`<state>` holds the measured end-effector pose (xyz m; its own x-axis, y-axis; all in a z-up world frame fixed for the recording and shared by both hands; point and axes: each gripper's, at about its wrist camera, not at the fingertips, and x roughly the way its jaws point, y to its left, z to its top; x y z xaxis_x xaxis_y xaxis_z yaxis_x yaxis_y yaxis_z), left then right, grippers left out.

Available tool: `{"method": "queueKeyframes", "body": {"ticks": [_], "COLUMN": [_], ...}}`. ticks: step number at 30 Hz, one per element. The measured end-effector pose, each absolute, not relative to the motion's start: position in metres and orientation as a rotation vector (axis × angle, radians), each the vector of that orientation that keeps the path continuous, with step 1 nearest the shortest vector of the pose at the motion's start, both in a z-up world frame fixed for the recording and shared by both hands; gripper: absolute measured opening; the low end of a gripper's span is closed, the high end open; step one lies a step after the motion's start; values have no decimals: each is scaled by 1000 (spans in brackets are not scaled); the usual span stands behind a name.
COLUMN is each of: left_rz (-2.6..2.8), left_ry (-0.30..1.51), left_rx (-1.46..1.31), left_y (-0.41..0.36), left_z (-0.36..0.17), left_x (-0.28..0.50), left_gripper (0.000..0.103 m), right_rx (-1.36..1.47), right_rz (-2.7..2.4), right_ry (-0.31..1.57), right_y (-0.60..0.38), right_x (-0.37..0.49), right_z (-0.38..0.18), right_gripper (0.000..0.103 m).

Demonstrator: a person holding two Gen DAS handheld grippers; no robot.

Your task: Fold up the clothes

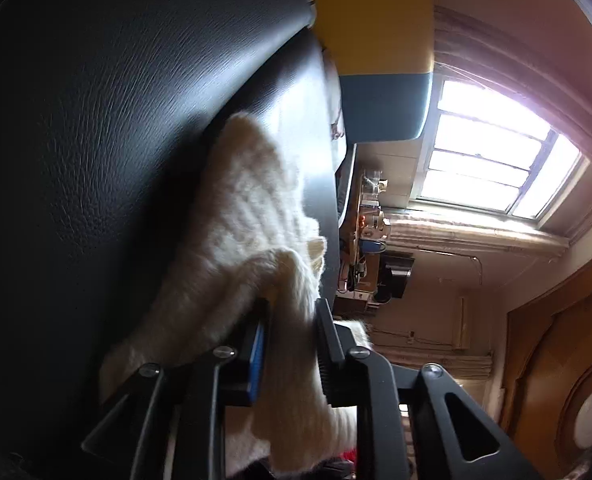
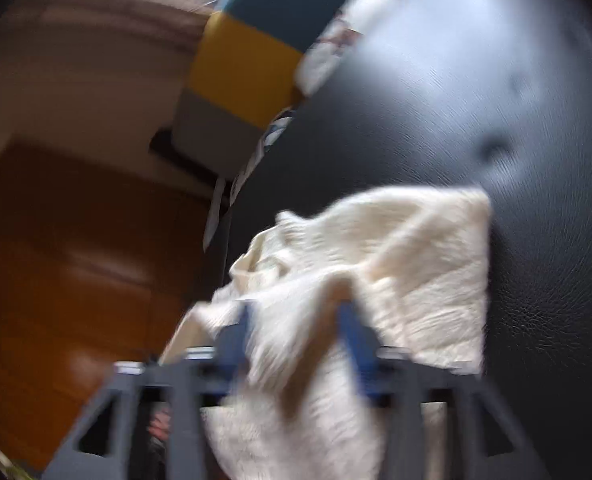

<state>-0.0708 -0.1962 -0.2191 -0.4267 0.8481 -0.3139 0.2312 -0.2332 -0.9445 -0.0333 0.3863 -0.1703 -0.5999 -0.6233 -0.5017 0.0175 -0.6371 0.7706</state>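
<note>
Left wrist view: cream knit garment (image 1: 252, 216) lies on a black leather-like surface (image 1: 96, 120), running from mid-frame down into the left claw (image 1: 292, 320). A thick fold of the knit sits between the two fingers, which press it from both sides with only the cloth between them; the fabric hangs on past the fingers toward the camera. The view is rolled sideways: a bright window (image 1: 491, 160) and a striped yellow-and-teal cushion (image 1: 375, 64) sit to the right.

Right wrist view, heavily motion-blurred: the same cream knit garment (image 2: 375, 264) is spread on the black surface (image 2: 495, 100) ahead and right of the right claw (image 2: 299, 320). A bunched fold passes between its blue-padded fingers, which close on it, the cloth filling the gap. The striped cushion (image 2: 248, 64) sits upper centre; a wooden door (image 2: 76, 260) is on the left.
</note>
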Motion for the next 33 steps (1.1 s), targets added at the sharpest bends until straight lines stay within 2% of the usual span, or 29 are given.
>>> {"method": "queueKeyframes", "body": {"ticks": [1, 6, 9, 11, 14, 18, 21, 22, 26, 29, 33], "left_rz": [1730, 1853, 2001, 2131, 2263, 2320, 2357, 2368, 2316, 2281, 2212], "left_ry": [-1535, -1475, -1361, -1198, -926, -611, -334, -241, -22, 144, 398], "left_rx": [-1278, -1270, -1316, -1340, -1347, -1331, -1294, -1279, -1195, -1145, -1088], "left_y": [-200, -224, -233, -245, -242, -219, -209, -208, -200, -183, -148], "left_z": [-213, -200, -197, -196, -183, -166, -156, -152, -135, -124, -113], "left_x": [-69, -60, -57, -59, -50, -51, -48, -47, -41, -46, -58], "left_gripper": [24, 29, 29, 29, 29, 29, 29, 29, 31, 36, 39], "right_rx": [1127, 1166, 1200, 1220, 1270, 1388, 1454, 1467, 1476, 1487, 1494], "right_rz": [-2340, -2596, -2569, -2542, -2500, -2439, -2401, -2398, -2438, -2442, -2431], "right_ry": [-918, -165, 76, 203, 182, 26, -69, -79, -32, -107, -244], "right_y": [380, 351, 344, 338, 325, 325, 322, 321, 315, 321, 332], "right_x": [-28, -7, -4, -7, -48, -77, -90, -92, -84, -86, -88], "right_z": [-155, -112, -114, -117, -129, -146, -156, -158, -159, -161, -166], "right_gripper": [78, 78, 78, 78, 78, 76, 28, 25, 24, 26, 34]}}
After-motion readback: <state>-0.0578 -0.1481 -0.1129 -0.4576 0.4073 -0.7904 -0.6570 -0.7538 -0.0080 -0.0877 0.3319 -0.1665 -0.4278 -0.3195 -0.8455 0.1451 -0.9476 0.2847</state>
